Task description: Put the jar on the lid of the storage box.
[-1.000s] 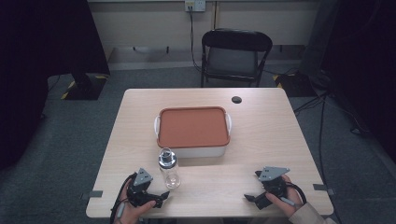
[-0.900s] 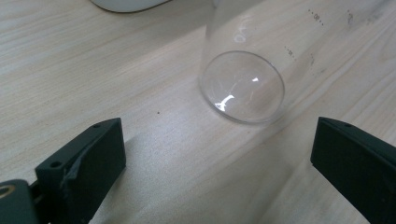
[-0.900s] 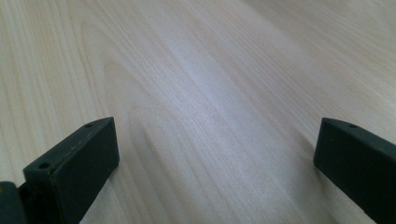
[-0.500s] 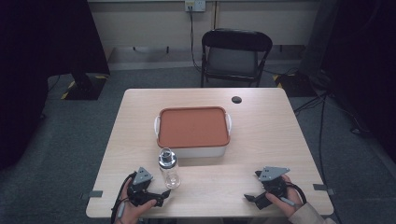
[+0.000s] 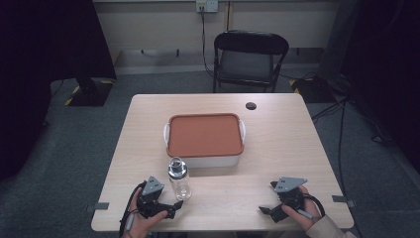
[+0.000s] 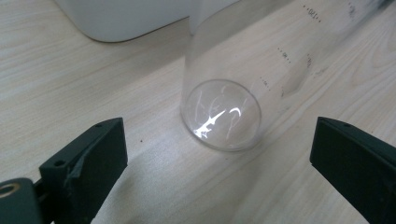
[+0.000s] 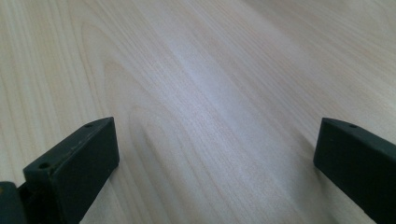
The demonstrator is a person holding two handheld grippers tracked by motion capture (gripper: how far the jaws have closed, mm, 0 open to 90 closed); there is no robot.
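A clear plastic bottle with a dark cap stands upright near the front of the wooden table, just in front of a white container with an orange-brown lid. My left gripper rests at the front left, open, its jaws pointing at the bottle's foot. In the left gripper view the bottle's base sits slightly beyond the wide-apart jaws of that gripper, untouched. My right gripper lies at the front right, open. The right gripper view shows its jaws spread over bare wood.
A small black disc lies at the table's far right. A dark folding chair stands behind the table. The white container's wall is close beyond the bottle in the left gripper view. Cables run across the floor at the right.
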